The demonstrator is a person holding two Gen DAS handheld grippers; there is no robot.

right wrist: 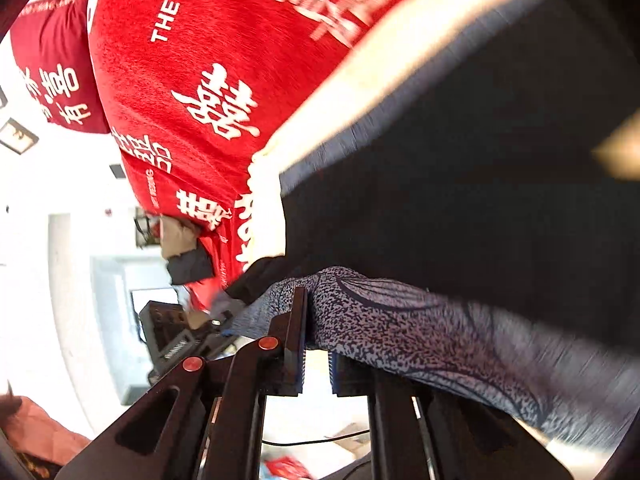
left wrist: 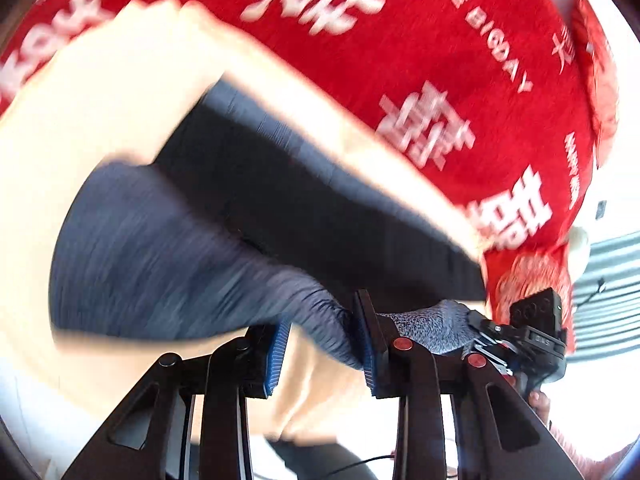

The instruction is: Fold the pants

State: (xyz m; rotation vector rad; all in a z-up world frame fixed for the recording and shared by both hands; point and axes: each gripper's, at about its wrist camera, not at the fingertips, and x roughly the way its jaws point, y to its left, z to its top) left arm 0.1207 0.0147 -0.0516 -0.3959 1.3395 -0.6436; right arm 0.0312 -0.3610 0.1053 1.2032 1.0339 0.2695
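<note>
Both grippers, left [left wrist: 324,354] and right [right wrist: 316,346], pinch the grey waistband of the pants [left wrist: 168,248], holding it above the red blanket [left wrist: 420,40].

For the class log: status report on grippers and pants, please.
Left gripper shut on pants, fabric over one finger. Right gripper nearly closed, pants draped over it. Pants lifted off cream sheet. Nothing in the way.
</note>
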